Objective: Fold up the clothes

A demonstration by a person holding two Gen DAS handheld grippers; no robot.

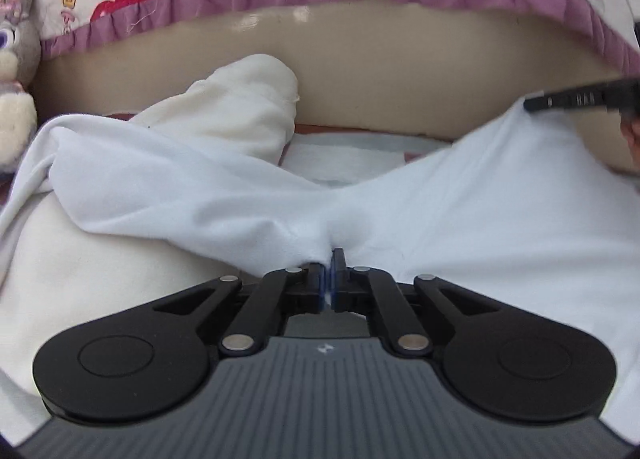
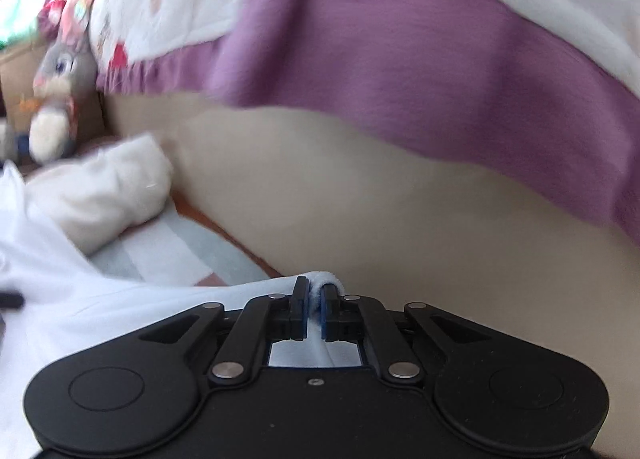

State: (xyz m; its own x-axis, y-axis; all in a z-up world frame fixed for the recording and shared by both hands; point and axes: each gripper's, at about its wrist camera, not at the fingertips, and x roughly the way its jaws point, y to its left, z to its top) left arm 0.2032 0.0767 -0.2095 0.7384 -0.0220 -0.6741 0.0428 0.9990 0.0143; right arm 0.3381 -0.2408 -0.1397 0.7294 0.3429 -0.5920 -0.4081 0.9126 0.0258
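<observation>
Both the left gripper (image 1: pixel 328 259) and the right gripper (image 2: pixel 316 291) pinch the white garment (image 1: pixel 480 211) stretched across the lower frame; equal tension should keep its fold crisp.

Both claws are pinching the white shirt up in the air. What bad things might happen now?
1. The right gripper pinches only the rolled hem of the white garment, so that thin bite might slip out.
2. The left gripper clamps a bunched bit of cloth, which may leave wrinkles in the fold.
3. The cream rolled cloth lies just beyond the sagging garment and might get dragged along.
</observation>
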